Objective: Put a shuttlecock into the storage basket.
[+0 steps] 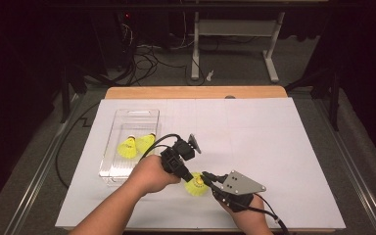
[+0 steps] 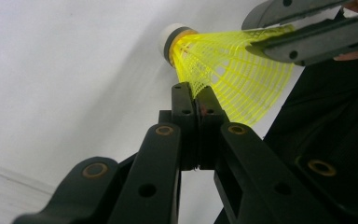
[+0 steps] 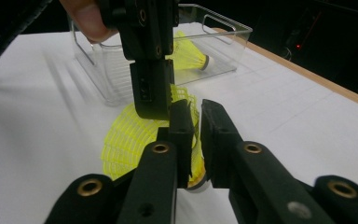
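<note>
A yellow mesh shuttlecock (image 1: 196, 186) with a white cork tip is just above the white table cover near the front edge, between my two grippers. My left gripper (image 1: 188, 176) comes at it from the left, and in the left gripper view (image 2: 196, 93) it is shut on the edge of the shuttlecock's (image 2: 223, 70) skirt. My right gripper (image 1: 207, 177) meets it from the right. In the right gripper view (image 3: 196, 112) its jaws stand a narrow gap apart, with the shuttlecock's (image 3: 126, 140) skirt mesh between them.
A clear plastic bin (image 1: 108, 147) stands to the left of the hands and holds two more yellow shuttlecocks (image 1: 127, 148) (image 1: 146, 142). White sheet (image 1: 274, 147) covers the table to the right and far side. A wooden edge (image 1: 196, 92) runs along the back.
</note>
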